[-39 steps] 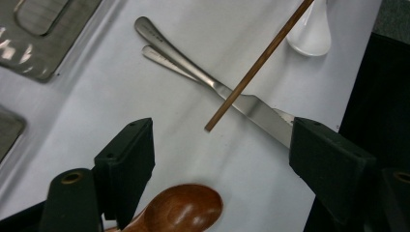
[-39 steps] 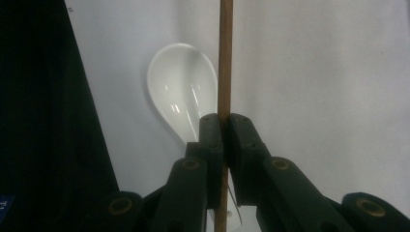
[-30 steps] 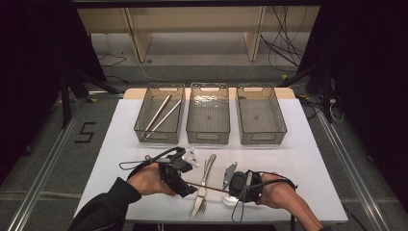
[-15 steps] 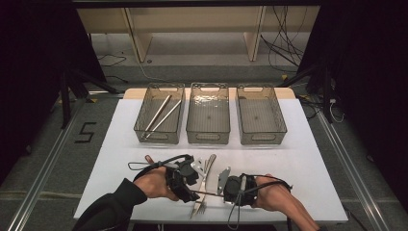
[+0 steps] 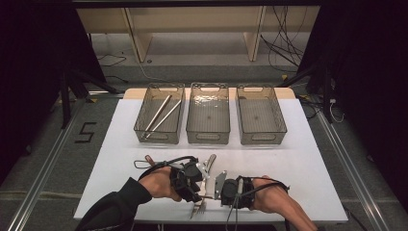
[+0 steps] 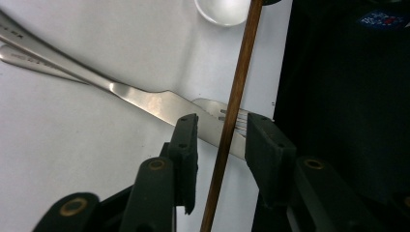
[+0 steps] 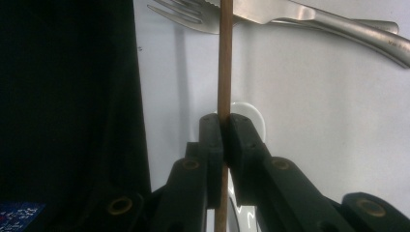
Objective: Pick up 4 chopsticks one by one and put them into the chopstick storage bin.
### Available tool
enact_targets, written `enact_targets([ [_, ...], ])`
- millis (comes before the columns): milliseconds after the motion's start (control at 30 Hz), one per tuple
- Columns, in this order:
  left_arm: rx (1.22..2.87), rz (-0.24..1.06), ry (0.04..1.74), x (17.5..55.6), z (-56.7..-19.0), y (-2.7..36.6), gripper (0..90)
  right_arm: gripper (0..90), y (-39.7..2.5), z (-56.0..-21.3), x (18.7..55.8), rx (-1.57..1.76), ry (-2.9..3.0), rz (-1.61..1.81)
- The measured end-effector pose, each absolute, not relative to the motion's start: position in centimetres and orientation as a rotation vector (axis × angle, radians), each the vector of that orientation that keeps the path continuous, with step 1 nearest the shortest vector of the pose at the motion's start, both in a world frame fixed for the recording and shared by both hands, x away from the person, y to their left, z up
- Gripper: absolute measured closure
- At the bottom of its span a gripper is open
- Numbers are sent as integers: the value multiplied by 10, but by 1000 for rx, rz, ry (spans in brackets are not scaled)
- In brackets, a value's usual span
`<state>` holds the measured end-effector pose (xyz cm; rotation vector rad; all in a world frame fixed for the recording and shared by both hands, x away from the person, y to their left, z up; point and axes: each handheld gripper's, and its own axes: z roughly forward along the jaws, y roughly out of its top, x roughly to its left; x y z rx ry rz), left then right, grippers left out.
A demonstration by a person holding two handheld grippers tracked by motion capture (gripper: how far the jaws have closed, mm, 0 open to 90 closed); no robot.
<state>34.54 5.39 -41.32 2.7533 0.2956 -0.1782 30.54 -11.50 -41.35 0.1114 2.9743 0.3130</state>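
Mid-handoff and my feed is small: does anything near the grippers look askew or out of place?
Nothing looks damaged or spilled. The brown stick is clamped in the right gripper and passes between the open jaws of the left gripper, touching neither. It crosses above the fork and knife, which lie overlapped on the table.

Black "5" on floor (image 5: 85,132) left of table (image 5: 308,159)

Cut off at top and bottom edges in both gripper views: wooden stick (image 7: 225,58), ends unseen beyond the jaws. Partly covered ahead of the left jaws: fork (image 6: 212,108), under the knife (image 6: 145,99). Cropped at the top edge: white disc (image 6: 223,9). Too small to tell from above: grip of the right gripper (image 5: 217,188).
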Motion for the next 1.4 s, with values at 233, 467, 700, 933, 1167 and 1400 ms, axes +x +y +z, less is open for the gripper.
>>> enact_targets([
  [233, 2742, -224, 312, 344, -417, 50, 713, 852, -113, -414, 304, 87, 2975, 313],
  [467, 2747, -252, 296, 343, -418, 48, 789, 852, -113, -415, 307, -2, 2961, 347],
  [700, 2731, -288, 289, 341, -421, 48, 822, 849, -112, -417, 304, -9, 2963, 333],
  [933, 2729, -311, 190, 343, -418, 51, 850, 824, -116, -414, 301, 50, 2975, 315],
  [1167, 2717, -236, 250, 350, -412, 63, 853, 629, -134, -396, 307, 179, 2940, 411],
  [1400, 2688, -158, 362, 361, -405, 84, 853, 463, -157, -386, 318, 393, 2843, 560],
])
